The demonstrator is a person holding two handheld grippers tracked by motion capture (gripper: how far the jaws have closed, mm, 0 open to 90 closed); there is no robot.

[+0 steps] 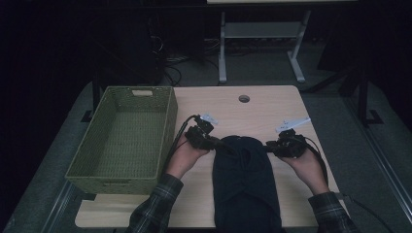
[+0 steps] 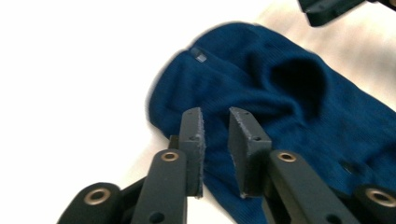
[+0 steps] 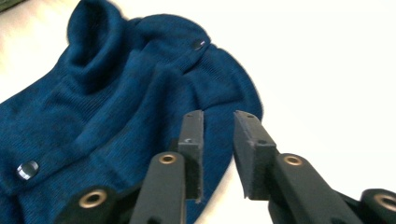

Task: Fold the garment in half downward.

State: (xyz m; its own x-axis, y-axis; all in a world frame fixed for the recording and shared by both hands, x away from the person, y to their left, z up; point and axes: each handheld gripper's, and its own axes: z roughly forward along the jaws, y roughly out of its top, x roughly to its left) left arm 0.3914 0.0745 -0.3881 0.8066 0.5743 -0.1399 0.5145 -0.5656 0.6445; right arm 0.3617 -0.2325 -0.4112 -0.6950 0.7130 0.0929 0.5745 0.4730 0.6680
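We see a dark blue garment (image 1: 245,184) lying flat on the worktop (image 1: 272,104), near the middle, its near end at the near edge. The left hand-held gripper (image 1: 214,141) sits at the garment's far left corner, the right hand-held gripper (image 1: 268,145) at its far right corner. In the gripper views, each pair of jaws stands slightly spread above the cloth, with nothing pinched between them. A button (image 3: 199,45) marks the folded collar. A green basket (image 1: 167,121) stands at the left, beside the left hand (image 1: 184,158).
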